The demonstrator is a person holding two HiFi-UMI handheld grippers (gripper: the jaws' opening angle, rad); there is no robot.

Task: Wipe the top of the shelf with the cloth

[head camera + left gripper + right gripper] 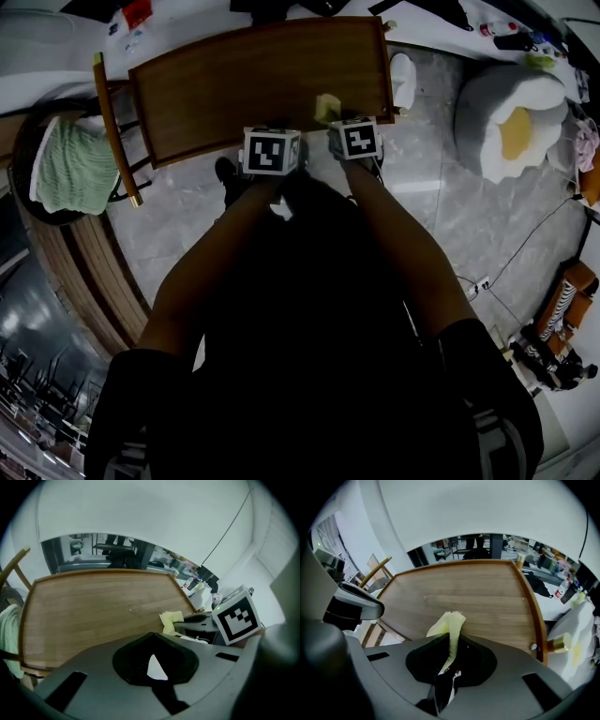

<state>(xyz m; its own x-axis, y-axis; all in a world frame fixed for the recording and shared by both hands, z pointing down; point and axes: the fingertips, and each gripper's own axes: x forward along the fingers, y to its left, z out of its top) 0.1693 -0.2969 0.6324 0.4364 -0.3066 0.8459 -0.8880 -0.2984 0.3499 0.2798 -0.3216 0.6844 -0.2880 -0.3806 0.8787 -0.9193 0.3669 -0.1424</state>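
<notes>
- The right gripper [449, 670] was clamped on the yellow cloth [450, 623], held at the near edge of the shelf top [253, 84], right of centre.
- The left gripper [154, 667], just to its left, had its jaws together on nothing.
- Wiping looked barely begun, with nearly the whole top left to cover.

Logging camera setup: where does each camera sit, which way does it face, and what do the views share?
Head view: on the person's head, facing down at the shelf top; both arms, left tool and right tool show.
Left gripper view: on the left tool, looking along its closed jaws over the shelf top; right tool at right.
Right gripper view: on the right tool, facing across the shelf top; jaws pinch the cloth.
Shared: shelf top and cloth in all three.
</notes>
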